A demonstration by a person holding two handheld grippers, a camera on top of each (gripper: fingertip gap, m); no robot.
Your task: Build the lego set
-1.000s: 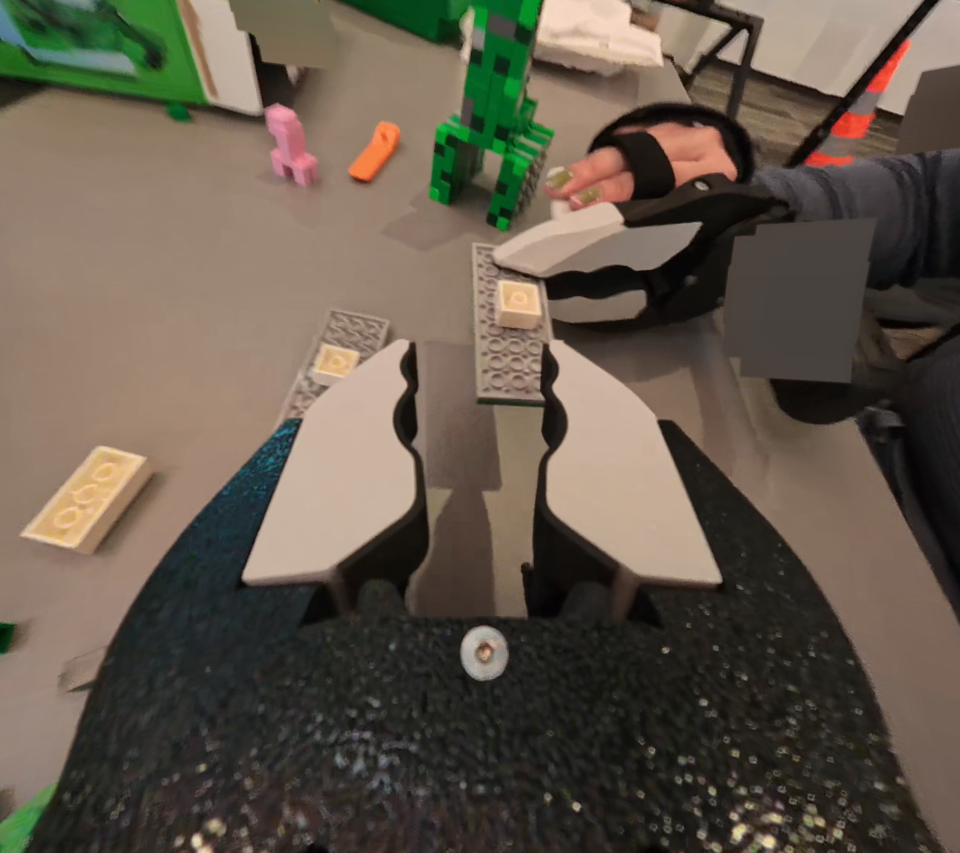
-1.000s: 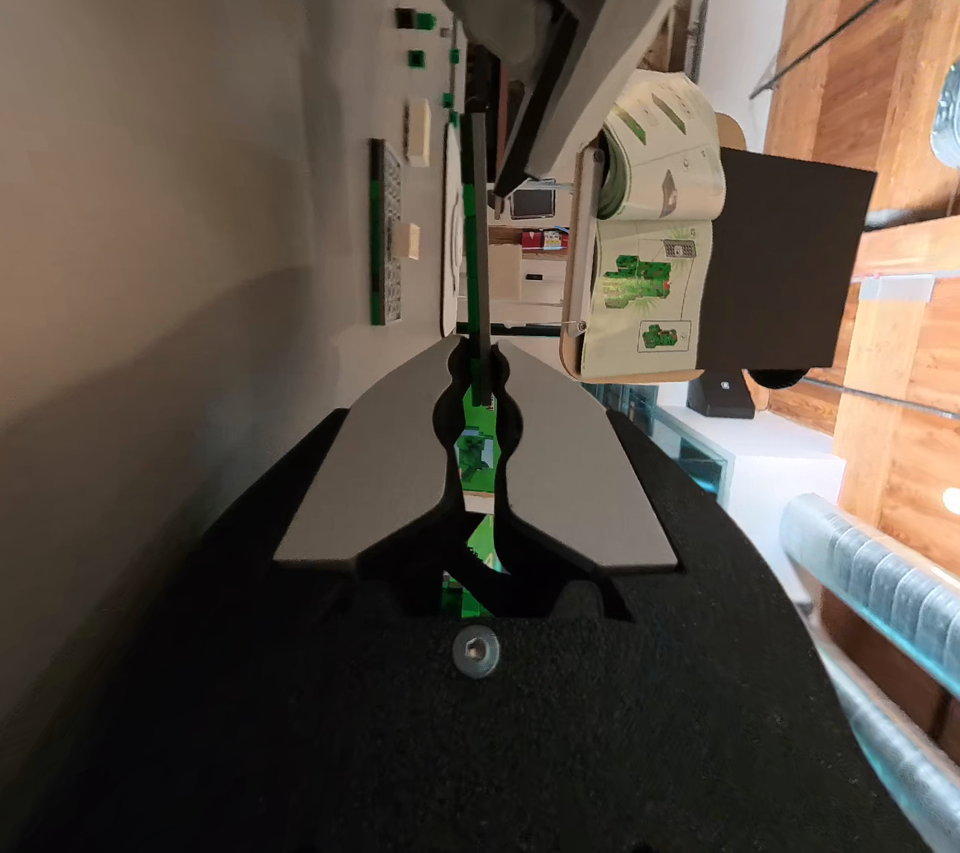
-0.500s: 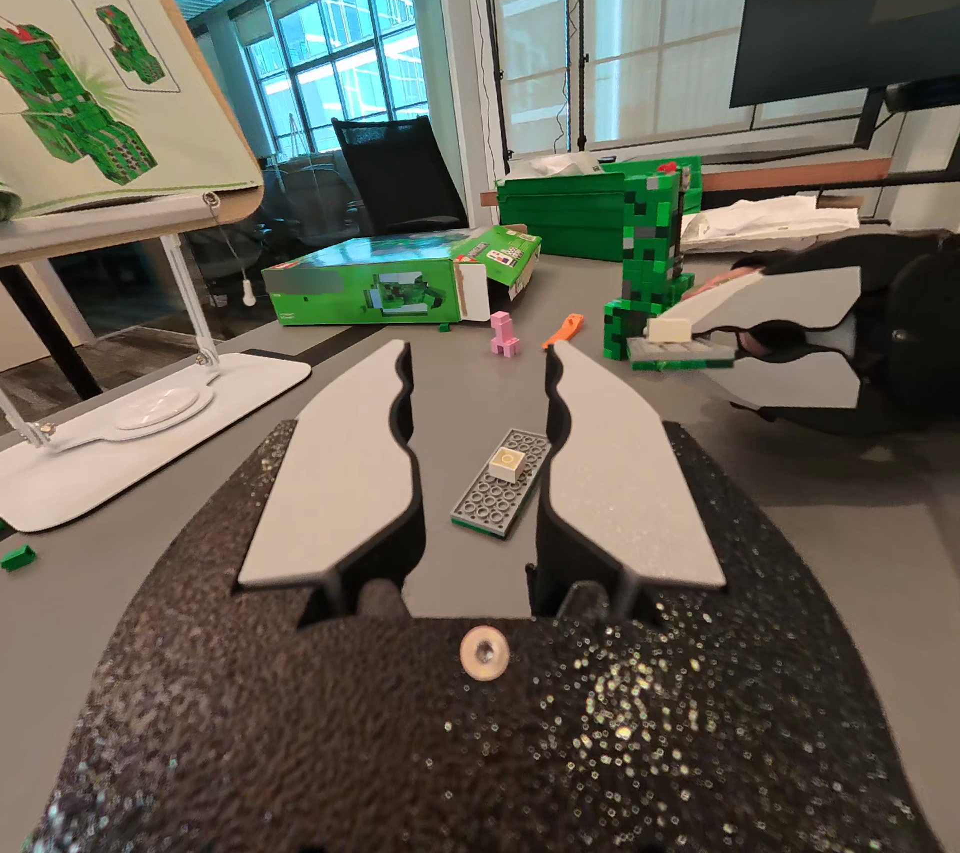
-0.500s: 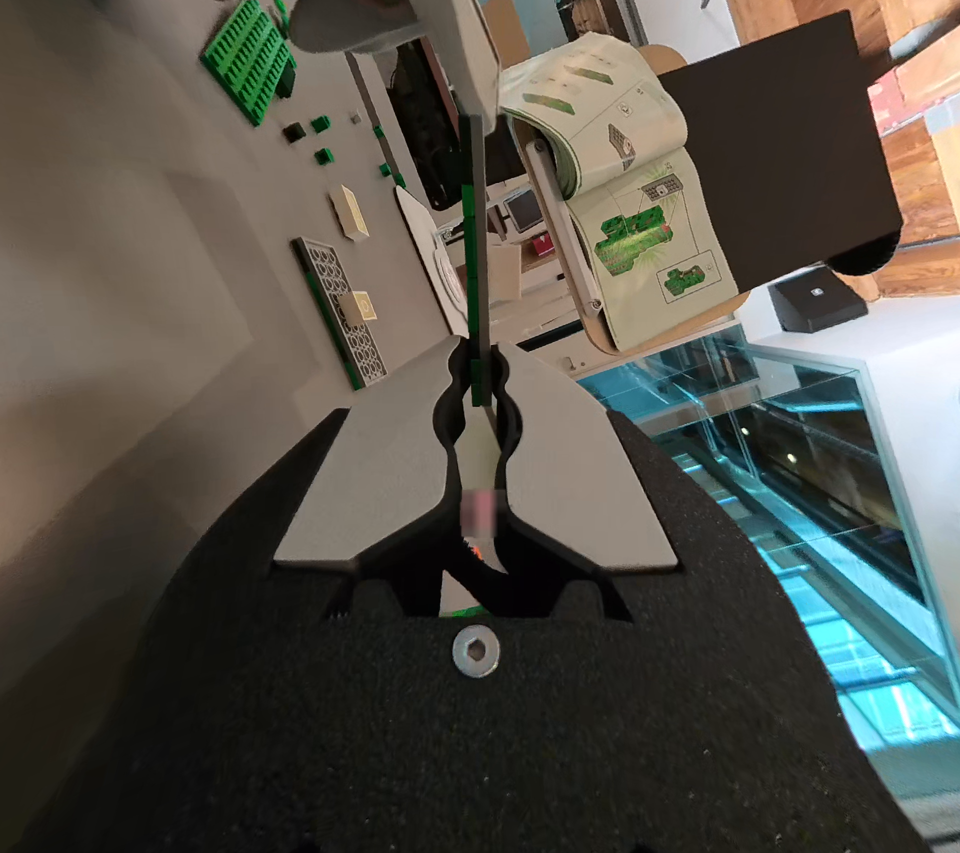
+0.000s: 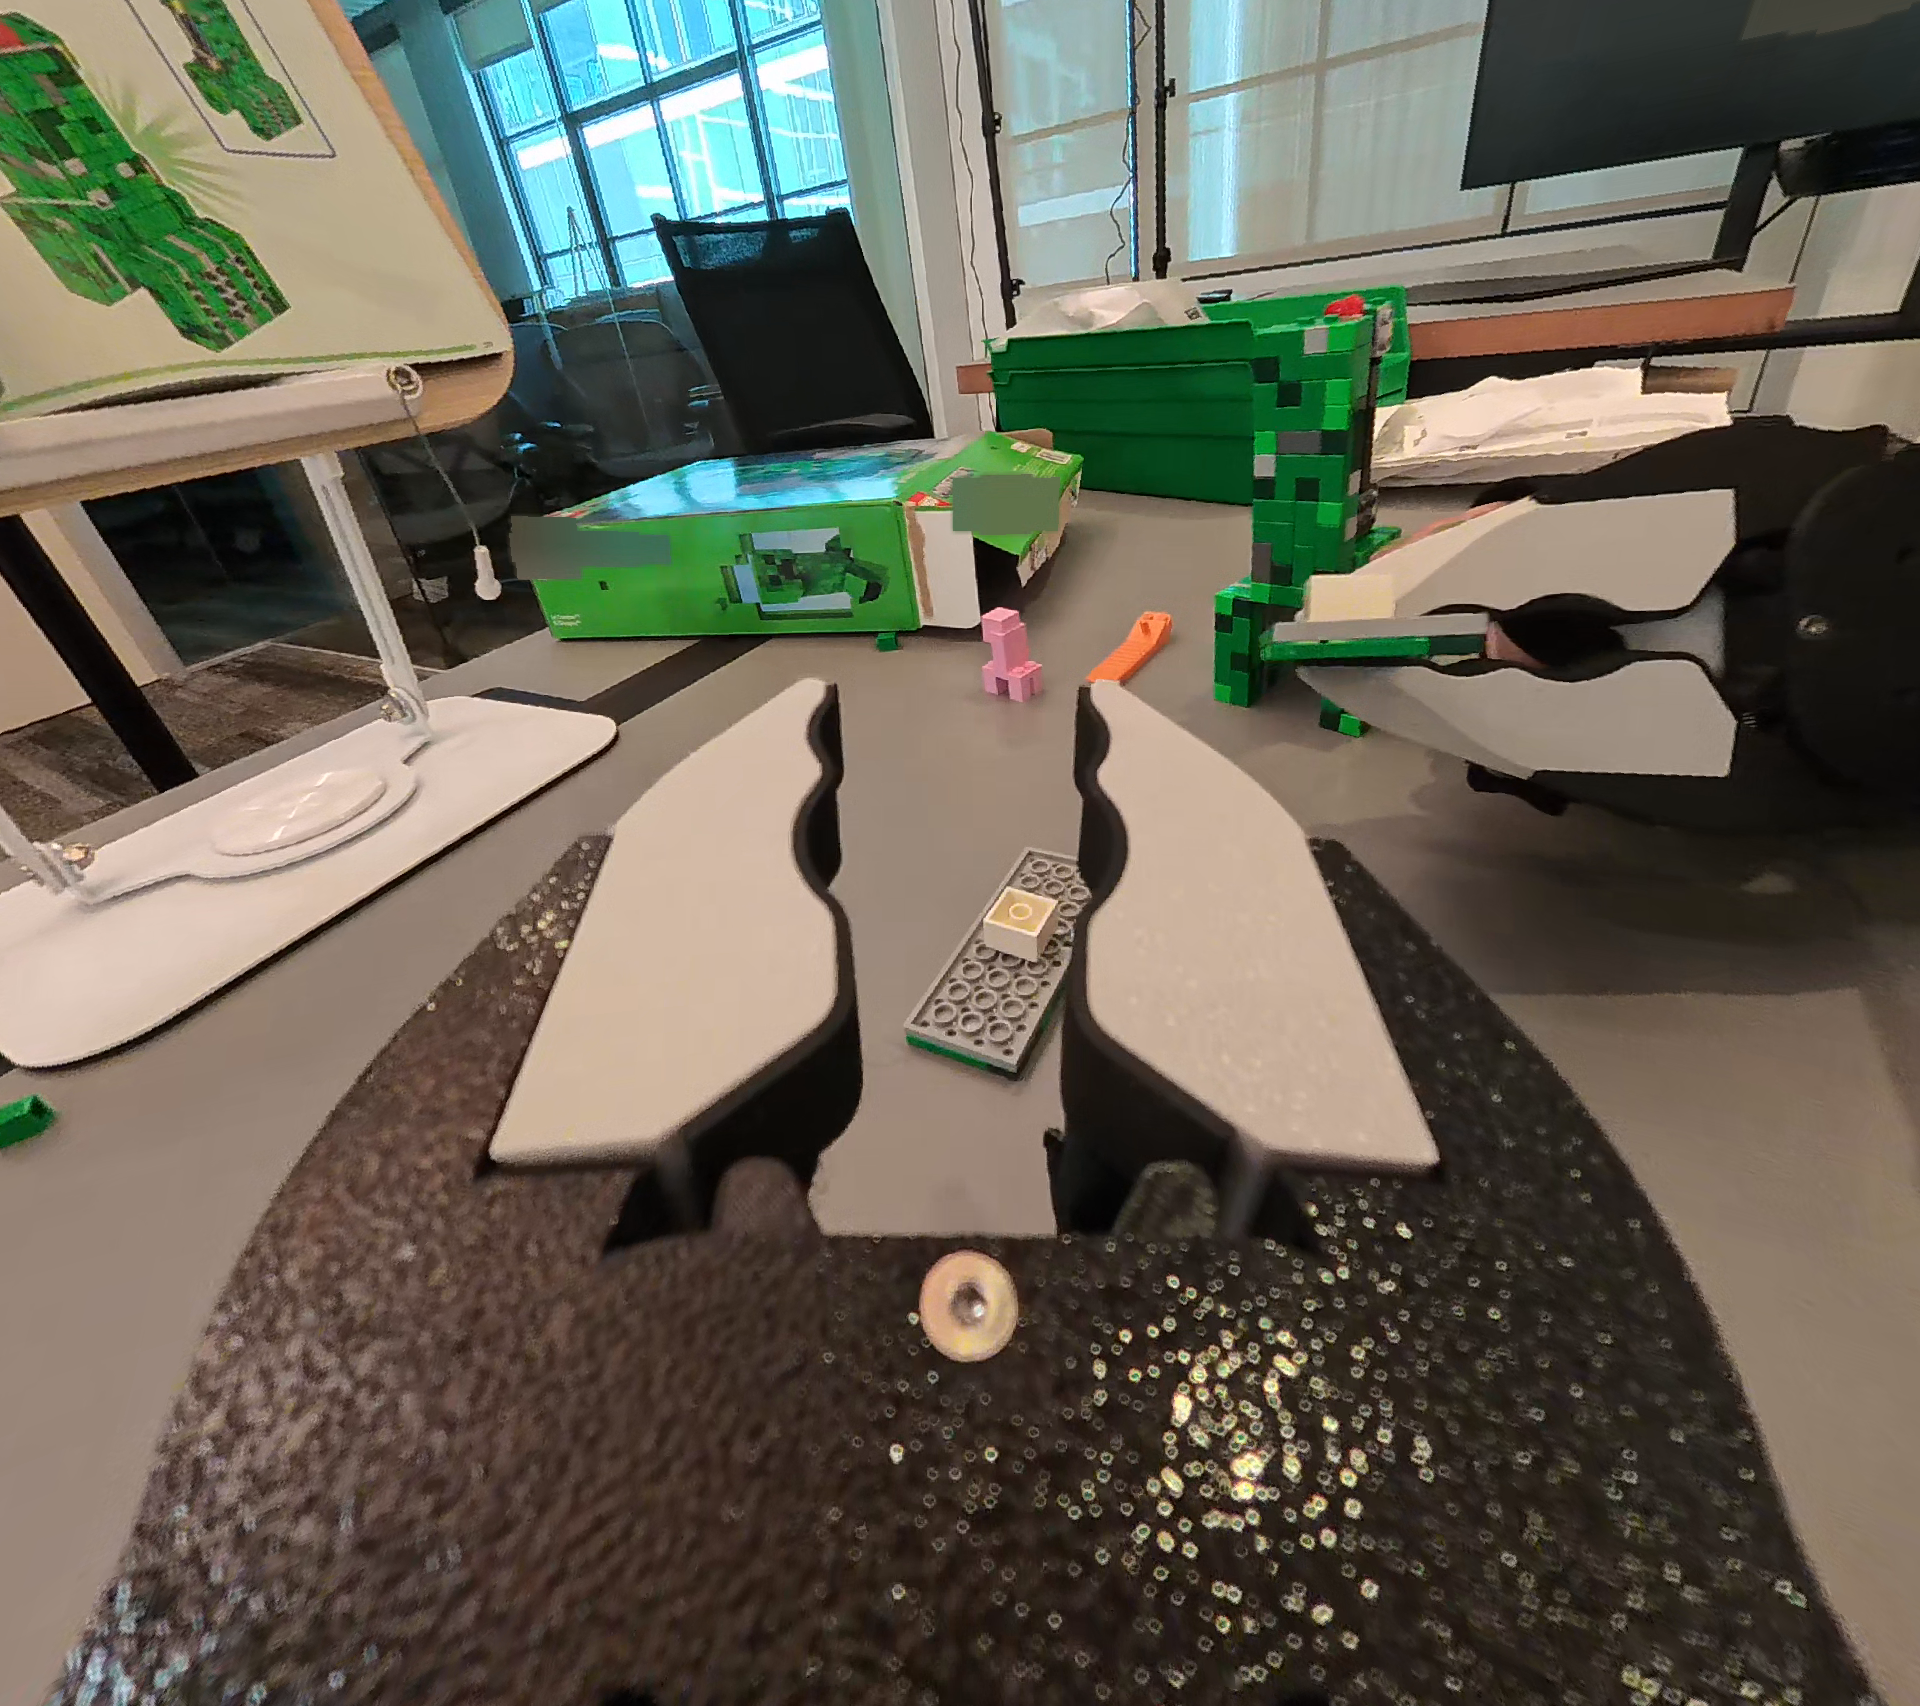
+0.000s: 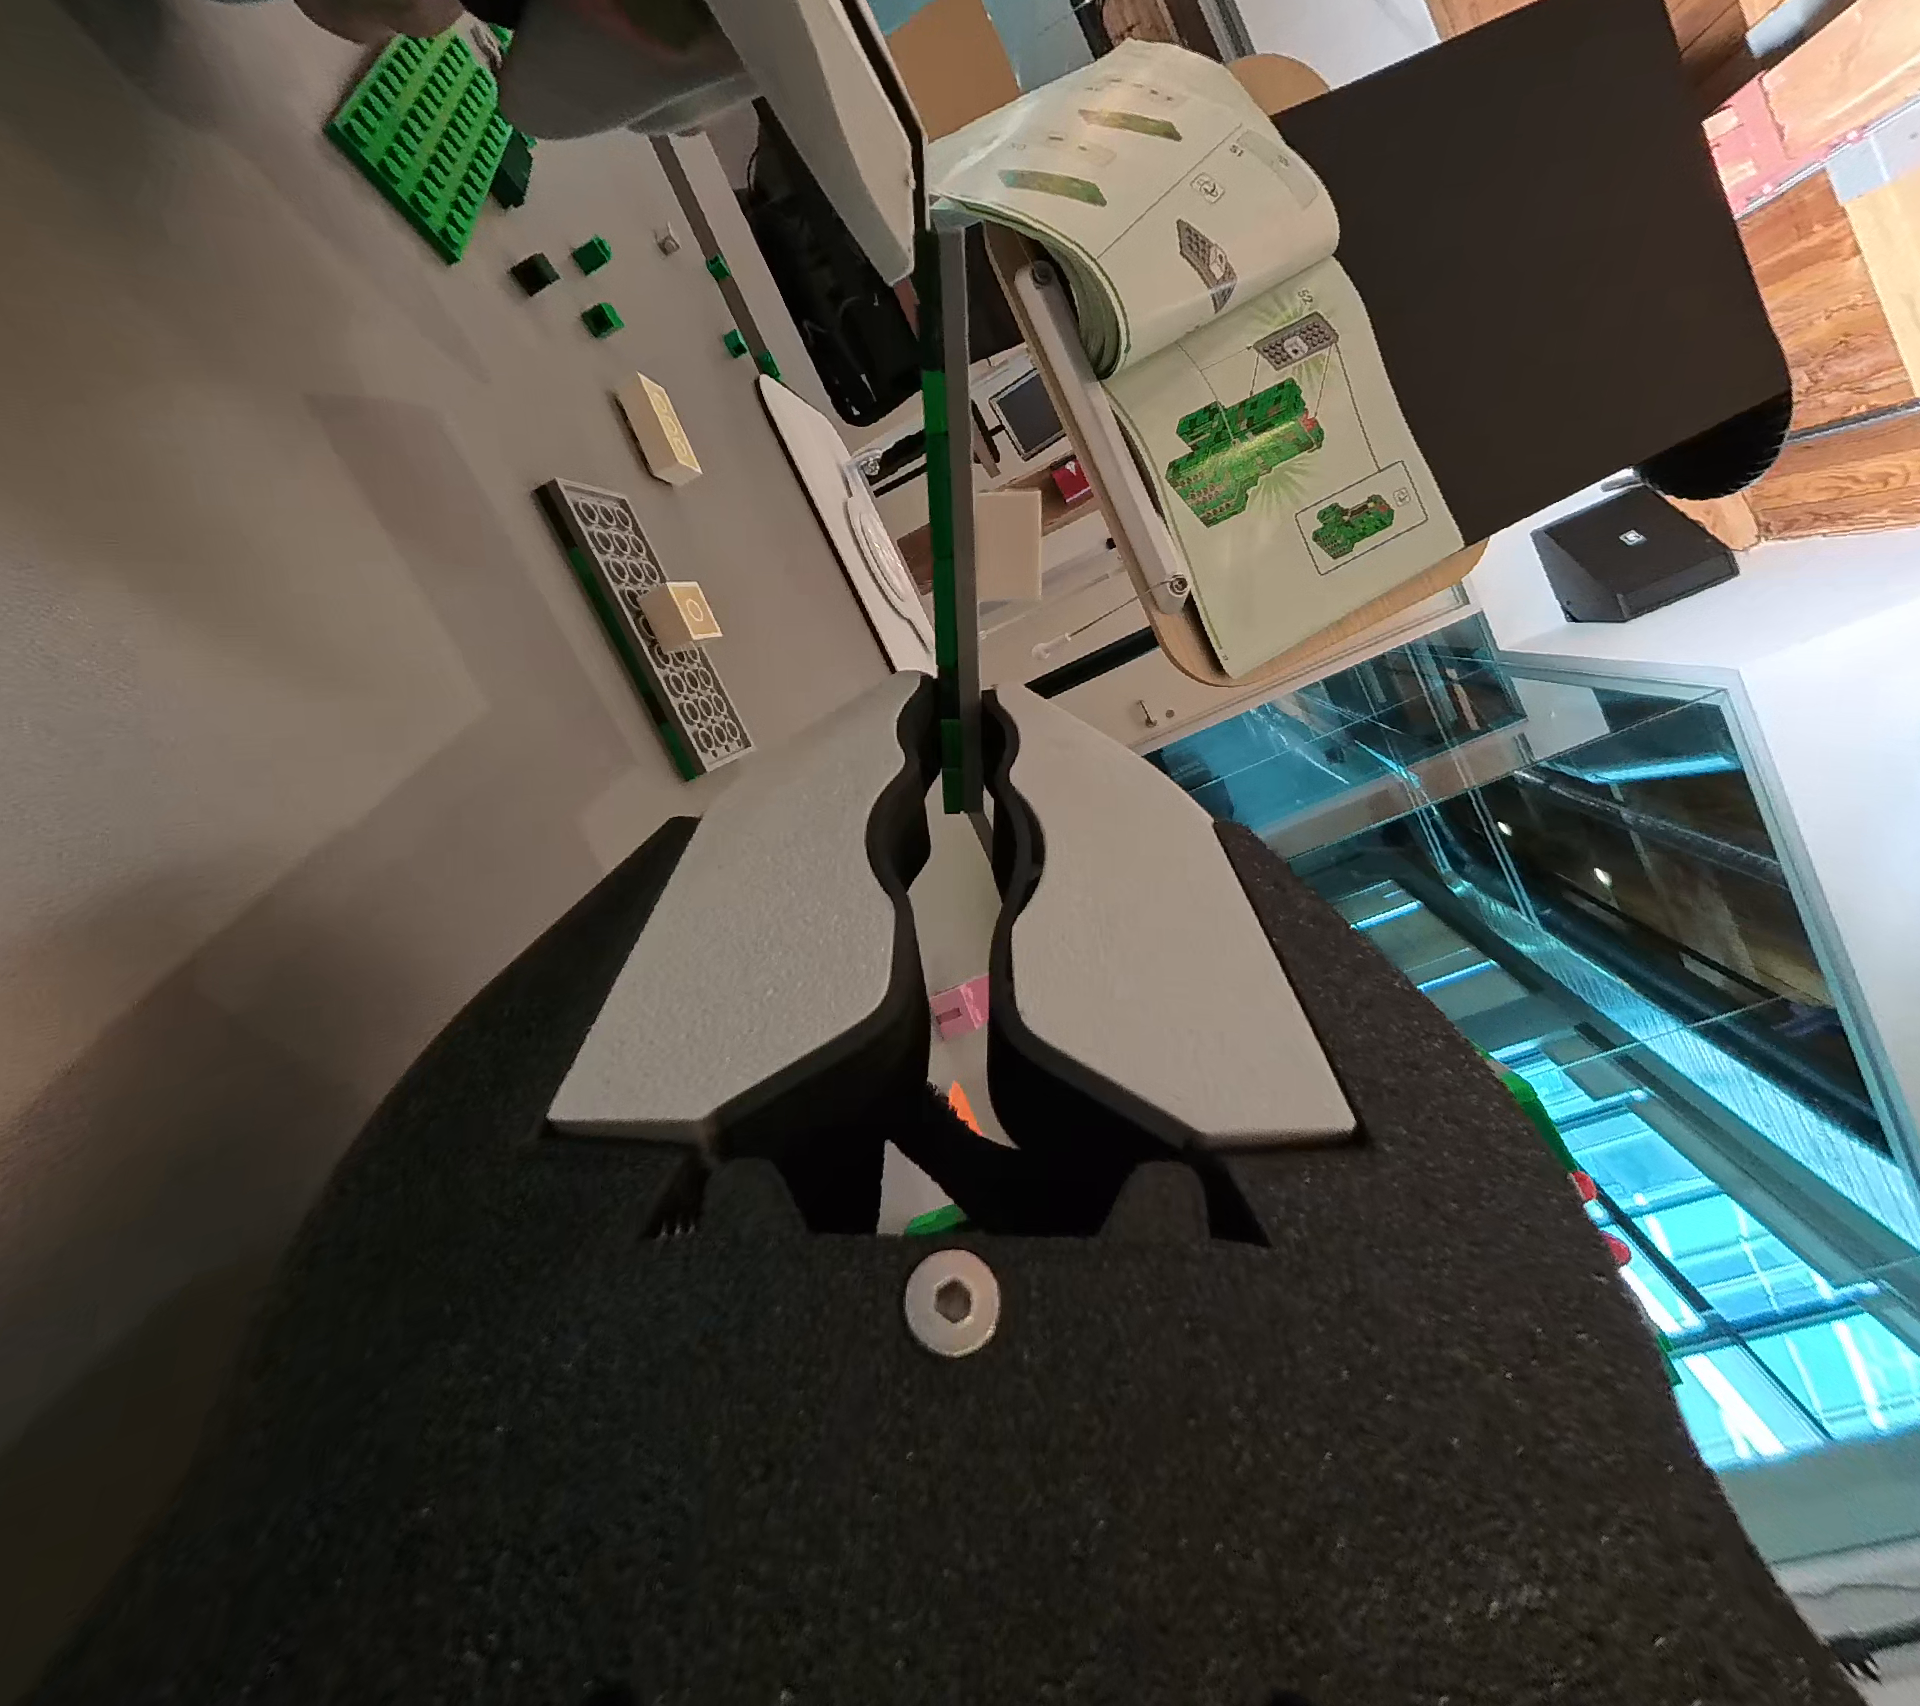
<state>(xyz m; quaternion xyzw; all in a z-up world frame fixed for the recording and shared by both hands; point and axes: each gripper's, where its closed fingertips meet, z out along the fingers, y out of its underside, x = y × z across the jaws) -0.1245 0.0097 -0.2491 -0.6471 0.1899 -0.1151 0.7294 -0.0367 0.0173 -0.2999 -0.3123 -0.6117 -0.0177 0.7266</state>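
My left gripper [image 5: 954, 711] is open and empty, low over the grey table [image 5: 520, 1085]. A grey plate on a green layer [image 5: 997, 970] with a small cream brick [image 5: 1023, 918] lies flat on the table between my fingers; the pads do not press it. It also shows in the right wrist view [image 6: 644, 617]. My right gripper [image 6: 954, 700] is shut on a second grey-and-green plate [image 6: 951, 461], seen edge-on, with a cream brick [image 6: 1008, 555] on it. In the left wrist view this gripper [image 5: 1340, 638] holds the plate [image 5: 1382, 638] level above the table, in front of the green block figure [image 5: 1309, 493].
A green box [image 5: 727, 555], a pink figure [image 5: 1008, 654] and an orange tool [image 5: 1132, 643] lie ahead. An instruction booklet [image 5: 208, 129] stands on a white-based holder [image 5: 260, 835] at the left. Green bins [image 5: 1122, 399] stand behind. A green baseplate [image 6: 426, 139], a cream brick [image 6: 660, 441] and small bricks lie farther off.
My right gripper lifted its plate off the table and holds it in the air. My left gripper swung from looking down to level, came over the other plate, and its fingers narrowed slightly.
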